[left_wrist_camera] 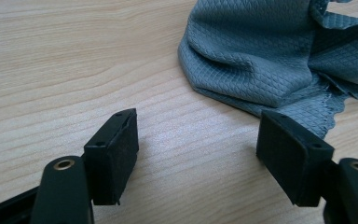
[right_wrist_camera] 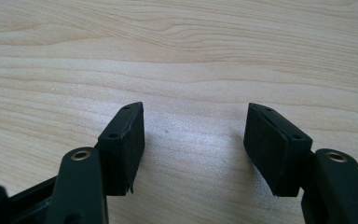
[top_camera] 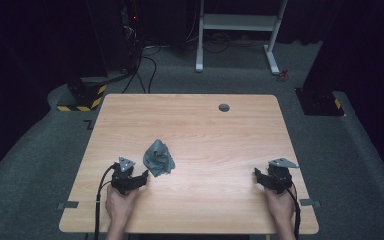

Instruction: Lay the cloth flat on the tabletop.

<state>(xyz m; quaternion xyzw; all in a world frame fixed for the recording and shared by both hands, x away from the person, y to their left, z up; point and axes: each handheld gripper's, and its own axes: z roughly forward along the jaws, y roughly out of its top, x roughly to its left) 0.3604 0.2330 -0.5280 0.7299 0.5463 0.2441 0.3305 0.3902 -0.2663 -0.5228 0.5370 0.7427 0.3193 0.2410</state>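
Two grippers, both mine, and one crumpled grey cloth (top_camera: 158, 158) between them on the wooden table (top_camera: 205, 125) — though hardly in the middle. My left gripper (top_camera: 139, 178) sits just beside the cloth, which lies ahead of it and a little to its right; in the left gripper view the near folded edge of the cloth (left_wrist_camera: 261, 60) runs just past my right-hand jaw, not between the pads. My right gripper (top_camera: 261, 177) rests well apart from it, near the table's right edge, looking at bare wood (right_wrist_camera: 191, 56). Both pairs of jaws stand wide apart with nothing in them. The heap is bunched, its longer side running away from me. I judge the left hand is the one to reach — forward and slightly right.
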